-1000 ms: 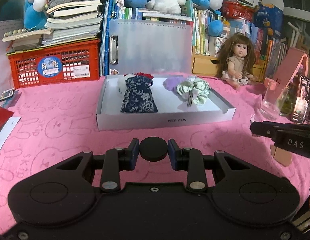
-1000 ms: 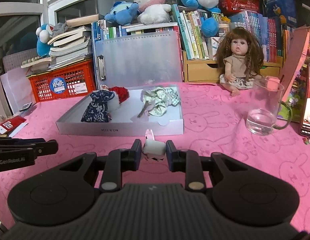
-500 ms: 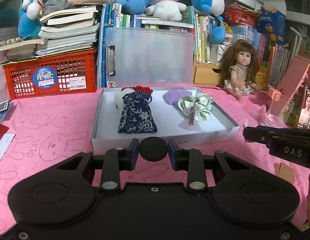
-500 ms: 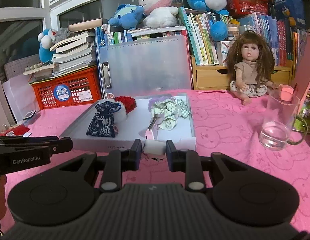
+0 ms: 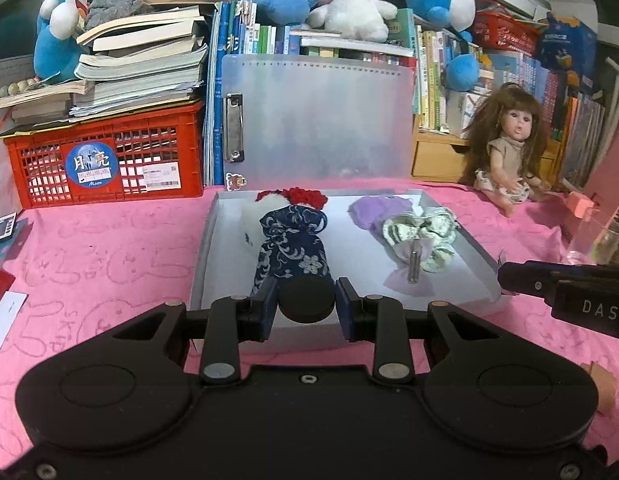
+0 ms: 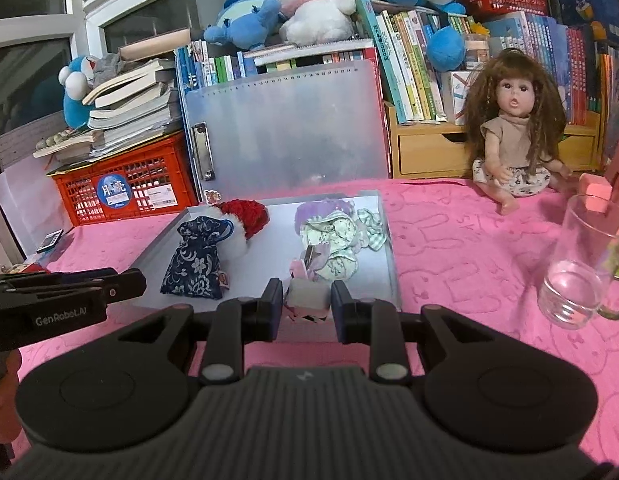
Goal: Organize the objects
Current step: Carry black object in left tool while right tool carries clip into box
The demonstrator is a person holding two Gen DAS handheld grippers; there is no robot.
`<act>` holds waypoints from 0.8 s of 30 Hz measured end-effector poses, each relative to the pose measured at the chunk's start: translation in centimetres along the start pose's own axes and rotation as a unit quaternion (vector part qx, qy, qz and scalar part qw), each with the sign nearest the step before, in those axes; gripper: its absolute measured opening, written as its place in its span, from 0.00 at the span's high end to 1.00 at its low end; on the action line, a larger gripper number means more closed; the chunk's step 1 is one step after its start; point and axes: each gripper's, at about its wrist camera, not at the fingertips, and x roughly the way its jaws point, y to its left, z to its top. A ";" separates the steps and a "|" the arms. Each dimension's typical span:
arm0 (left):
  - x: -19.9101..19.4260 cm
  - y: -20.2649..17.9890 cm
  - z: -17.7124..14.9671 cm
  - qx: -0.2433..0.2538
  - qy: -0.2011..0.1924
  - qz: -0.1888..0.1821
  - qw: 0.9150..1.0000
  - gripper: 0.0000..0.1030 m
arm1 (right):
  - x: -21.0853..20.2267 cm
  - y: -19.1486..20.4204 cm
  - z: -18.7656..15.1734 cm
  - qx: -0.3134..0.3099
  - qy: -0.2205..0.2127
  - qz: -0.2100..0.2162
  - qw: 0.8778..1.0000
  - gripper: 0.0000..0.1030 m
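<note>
Two grippers hang over a pink cloth (image 5: 109, 264), both facing a white tray (image 5: 205, 256) at twelve o'clock. At ten o'clock in the left wrist view a red crate (image 5: 105, 156) bears a stack of books (image 5: 137, 76). Beside it, at twelve o'clock behind the tray, stands a frosted clipboard (image 5: 321, 120).

The left gripper (image 5: 306, 304) has its fingers clamped on a black disc (image 5: 306, 301), held over the tray's near edge. In the tray's left half lies a blue pouch (image 5: 291, 252), with a red and white tuft (image 5: 297, 197) touching its far end. In the right half a green scrunchie (image 5: 421, 236) rests on purple cloth (image 5: 373, 210), and a metal clip (image 5: 413, 266) lies at its near side.

In the right wrist view, the right gripper (image 6: 306, 305) has its fingers closed on a small white block (image 6: 307, 296) with pink trim, over the tray's near right corner. The left gripper's side shows at nine o'clock.

At two o'clock a doll (image 6: 513, 128) sits against a wooden drawer box (image 6: 433, 152) filled with books. At three o'clock a glass mug (image 6: 581, 268) stands on the cloth, well apart from the tray, with a pink cube (image 6: 595, 192) just behind its rim.
</note>
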 end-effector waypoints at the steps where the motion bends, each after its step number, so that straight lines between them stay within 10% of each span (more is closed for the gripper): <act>1: 0.3 0.1 0.1 -0.001 0.002 0.002 1.000 0.71 | 0.3 0.0 0.1 -0.001 0.001 -0.002 1.000 0.71; 24: 7.4 1.3 1.2 -0.019 0.036 0.026 0.999 0.71 | 6.0 -1.4 1.3 0.014 0.045 -0.021 0.999 0.71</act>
